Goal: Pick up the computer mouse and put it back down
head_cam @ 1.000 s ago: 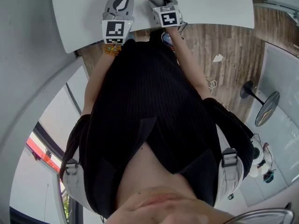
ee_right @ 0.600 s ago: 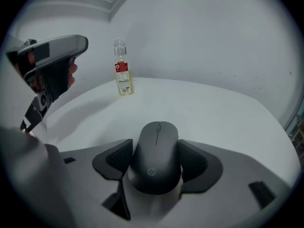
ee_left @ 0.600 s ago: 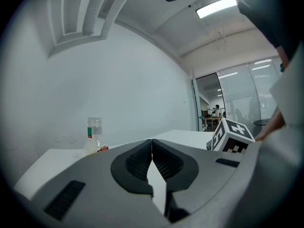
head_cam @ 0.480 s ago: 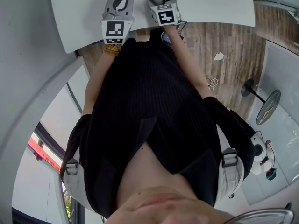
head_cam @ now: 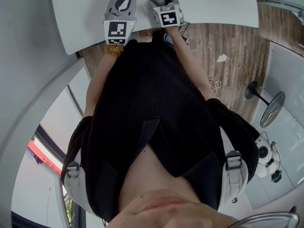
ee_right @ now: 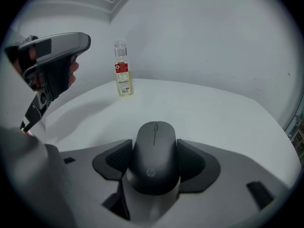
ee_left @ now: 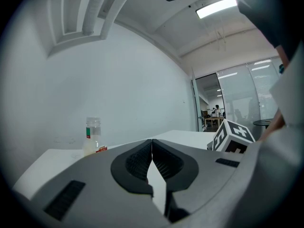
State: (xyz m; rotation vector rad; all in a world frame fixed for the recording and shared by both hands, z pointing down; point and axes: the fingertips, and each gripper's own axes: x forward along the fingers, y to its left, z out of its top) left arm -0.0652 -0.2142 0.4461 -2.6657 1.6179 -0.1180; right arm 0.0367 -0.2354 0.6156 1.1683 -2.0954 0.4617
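Status, left to right: left gripper [ee_left: 152,146] with pads pressed together, nothing between them, idle over the table [head_cam: 213,4] close to its front edge, just beside the other tool. Next, bottle [ee_right: 122,70], upright, further back on the left, well apart from the work.

Then right gripper [ee_right: 154,161]: clamped on the computer mouse [ee_right: 154,146], one pad touching each flank, wheel end pointing away, logo end toward the camera. Can't tell from any view whether lifted clear of the tabletop or resting on it.

Judgement: grasp done, so either mid-lift or about to set down. Next move calls for steady squeeze, mouse held level, straight descent until the base sits flat, then pads opened wide enough to clear both flanks, then a straight pull-back toward the body.

Room: plenty of bare white surface ahead and to the right. Front edge close behind both tools in the head view, so best not to set down any nearer the body. Idle tool close on the left; no drift that way.
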